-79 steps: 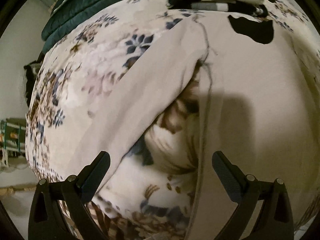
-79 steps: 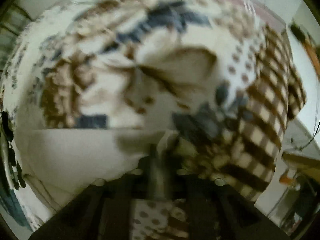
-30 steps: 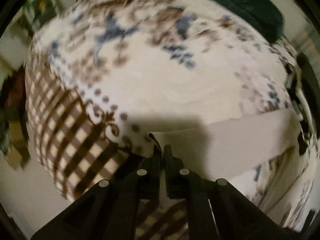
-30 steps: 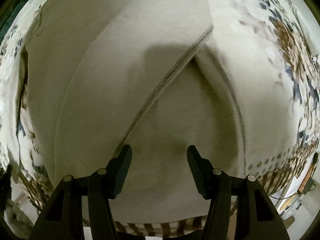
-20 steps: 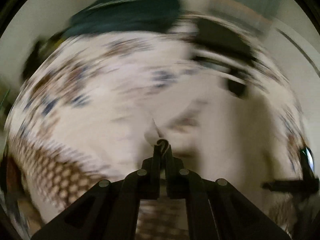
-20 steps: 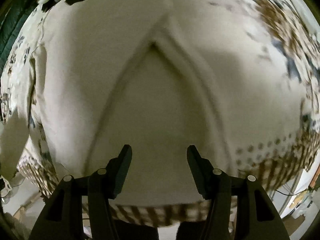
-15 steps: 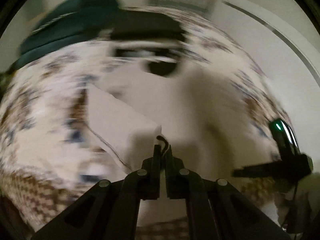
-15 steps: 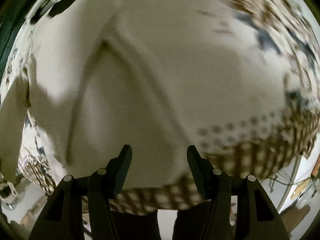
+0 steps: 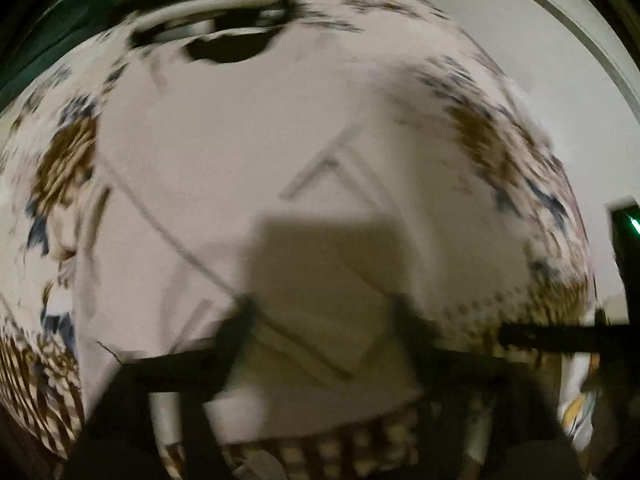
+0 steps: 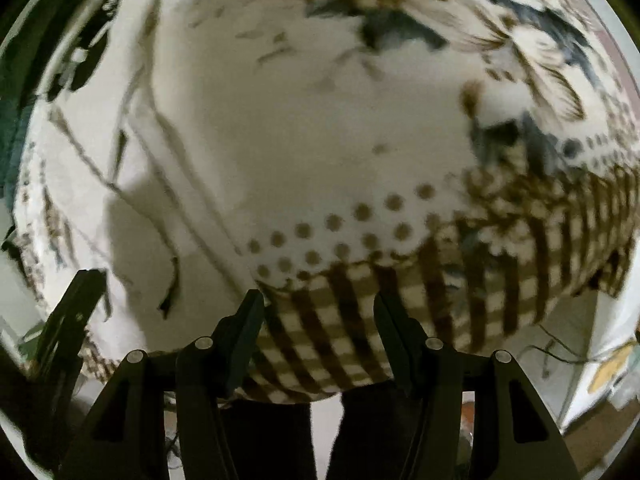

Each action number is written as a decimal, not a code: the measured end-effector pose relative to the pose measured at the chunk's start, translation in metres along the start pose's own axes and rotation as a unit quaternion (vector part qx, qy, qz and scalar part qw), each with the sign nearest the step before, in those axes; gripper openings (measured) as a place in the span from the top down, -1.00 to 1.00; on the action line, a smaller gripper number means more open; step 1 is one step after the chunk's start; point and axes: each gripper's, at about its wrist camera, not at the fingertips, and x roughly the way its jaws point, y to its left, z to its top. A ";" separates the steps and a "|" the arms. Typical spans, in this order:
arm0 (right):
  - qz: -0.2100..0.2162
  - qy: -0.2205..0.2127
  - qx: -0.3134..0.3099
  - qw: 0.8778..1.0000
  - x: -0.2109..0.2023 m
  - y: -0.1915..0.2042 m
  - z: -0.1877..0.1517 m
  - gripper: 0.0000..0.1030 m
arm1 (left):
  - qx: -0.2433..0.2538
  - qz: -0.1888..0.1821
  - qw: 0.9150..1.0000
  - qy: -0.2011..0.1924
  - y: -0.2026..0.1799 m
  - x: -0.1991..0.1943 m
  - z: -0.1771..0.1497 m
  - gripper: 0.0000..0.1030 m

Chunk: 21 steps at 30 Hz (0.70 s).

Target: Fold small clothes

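A plain cream garment (image 9: pixel 256 168) lies spread on a bed covered by a floral blanket (image 9: pixel 500 140), with folded layers and seams near the front edge. My left gripper (image 9: pixel 324 320) is open just above the garment's near part, blurred by motion, with nothing between its fingers. My right gripper (image 10: pixel 318 312) is open and empty over the blanket's checked border (image 10: pixel 400 308). The garment (image 10: pixel 132 208) lies to its left, and the left gripper's finger (image 10: pixel 68 312) shows at the lower left.
A stack of folded clothes (image 9: pixel 216 12) and a dark green cushion (image 9: pixel 60 20) sit at the bed's far side. The right gripper's arm (image 9: pixel 560 336) shows at the right. The bed's front edge drops to the floor (image 10: pixel 580 360).
My left gripper has let go of the garment corner and opened after carrying it across onto the garment. My right gripper has swung right, off the garment, toward the blanket's checked edge.
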 end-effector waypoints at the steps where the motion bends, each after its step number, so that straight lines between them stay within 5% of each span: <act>1: 0.012 0.000 -0.008 1.000 -0.006 -0.008 0.001 -0.17 | -0.008 0.012 1.000 -0.009 0.014 0.000 0.002 -0.63; 6: 0.053 0.012 -0.048 0.997 0.014 0.026 0.006 -0.26 | -0.056 0.061 0.997 -0.003 0.083 -0.013 0.004 -0.63; 11: 0.061 0.031 -0.042 0.997 0.037 0.027 0.015 -0.26 | -0.133 0.082 0.987 0.042 0.159 -0.031 -0.047 -0.63; 19: 0.093 0.056 -0.032 0.994 0.069 0.012 0.020 -0.26 | -0.221 0.012 0.969 0.109 0.200 -0.012 -0.113 -0.58; 20: 0.098 0.057 -0.034 0.993 0.069 0.009 0.020 -0.26 | -0.220 0.002 0.970 0.104 0.198 -0.011 -0.115 -0.29; 21: 0.101 0.057 -0.036 0.993 0.068 0.007 0.021 -0.15 | -0.216 0.001 0.971 0.100 0.195 -0.011 -0.115 0.35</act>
